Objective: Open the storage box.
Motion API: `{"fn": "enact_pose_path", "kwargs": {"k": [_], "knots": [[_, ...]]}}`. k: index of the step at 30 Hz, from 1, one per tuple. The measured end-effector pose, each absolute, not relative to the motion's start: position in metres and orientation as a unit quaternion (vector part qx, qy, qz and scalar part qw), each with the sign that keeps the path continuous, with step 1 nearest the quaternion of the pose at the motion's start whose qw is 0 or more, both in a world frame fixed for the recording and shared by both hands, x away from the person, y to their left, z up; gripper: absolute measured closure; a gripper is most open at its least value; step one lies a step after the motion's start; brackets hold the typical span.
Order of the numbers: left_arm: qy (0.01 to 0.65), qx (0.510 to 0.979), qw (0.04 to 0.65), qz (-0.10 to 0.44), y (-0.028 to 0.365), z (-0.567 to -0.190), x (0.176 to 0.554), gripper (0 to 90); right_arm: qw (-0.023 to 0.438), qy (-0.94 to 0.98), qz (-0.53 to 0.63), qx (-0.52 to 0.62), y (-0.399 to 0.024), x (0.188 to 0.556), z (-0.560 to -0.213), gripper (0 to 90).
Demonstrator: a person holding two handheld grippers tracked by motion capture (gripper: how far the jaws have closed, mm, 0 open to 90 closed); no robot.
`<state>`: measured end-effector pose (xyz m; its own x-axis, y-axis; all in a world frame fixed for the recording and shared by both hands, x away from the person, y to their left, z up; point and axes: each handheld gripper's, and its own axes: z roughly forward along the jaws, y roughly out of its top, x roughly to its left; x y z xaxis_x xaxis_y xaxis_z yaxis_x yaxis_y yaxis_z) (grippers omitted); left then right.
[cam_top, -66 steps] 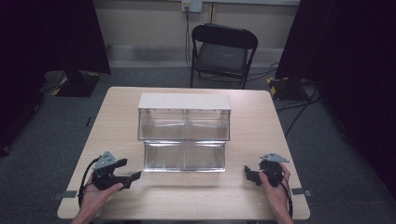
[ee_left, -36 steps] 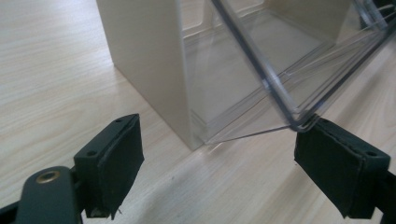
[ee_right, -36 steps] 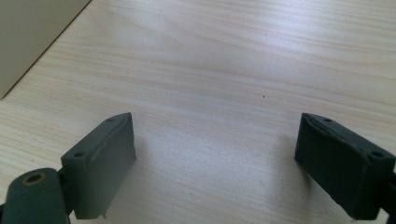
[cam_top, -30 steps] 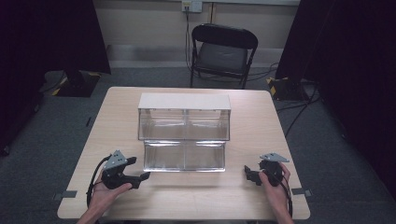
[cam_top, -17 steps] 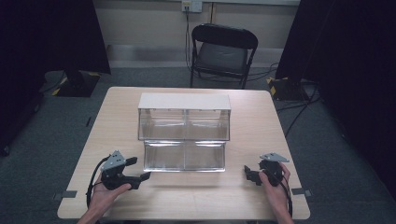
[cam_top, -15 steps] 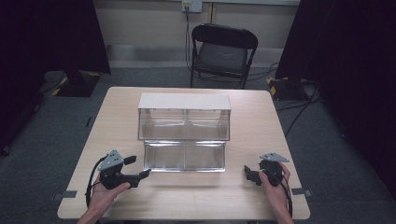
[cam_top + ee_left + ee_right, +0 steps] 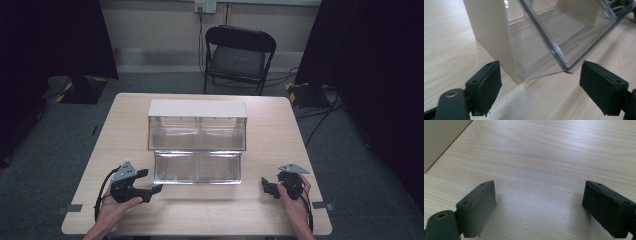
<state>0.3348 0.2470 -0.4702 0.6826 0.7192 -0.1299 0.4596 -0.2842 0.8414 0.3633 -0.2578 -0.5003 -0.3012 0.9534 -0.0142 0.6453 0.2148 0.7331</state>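
A two-tier clear plastic bin unit (image 7: pixel 197 142) with a beige top and sides stands in the middle of the light wooden table (image 7: pixel 125 120). Its compartments look empty. My left gripper (image 7: pixel 150 186) is open just off the unit's near left corner, jaws pointing right toward it. In the left gripper view that beige corner (image 7: pixel 499 42) and the clear lower bin front (image 7: pixel 564 47) lie just beyond the wide-apart jaws (image 7: pixel 541 91). My right gripper (image 7: pixel 267 187) rests open near the front right of the table, with bare wood between its jaws (image 7: pixel 539 212).
A black folding chair (image 7: pixel 237 57) stands behind the table. Dark curtains hang at both sides of the room. Cables run across the grey floor at the right. The beige side of the bin unit (image 7: pixel 441 137) fills the top left corner of the right gripper view.
My left gripper has shifted right and slightly forward, closing in on the bin unit's near left corner. The right gripper has stayed in place.
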Motion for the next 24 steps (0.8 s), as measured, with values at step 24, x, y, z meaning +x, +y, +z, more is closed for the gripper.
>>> {"fn": "enact_pose_path", "kwargs": {"k": [24], "knots": [[0.36, 0.791, 0.475, 0.139, 0.2462, -0.4679, 0.3323, 18.4, 0.242, 0.741, 0.319, 0.539, -0.2578, 0.3634, -0.5003, 10.9]]}}
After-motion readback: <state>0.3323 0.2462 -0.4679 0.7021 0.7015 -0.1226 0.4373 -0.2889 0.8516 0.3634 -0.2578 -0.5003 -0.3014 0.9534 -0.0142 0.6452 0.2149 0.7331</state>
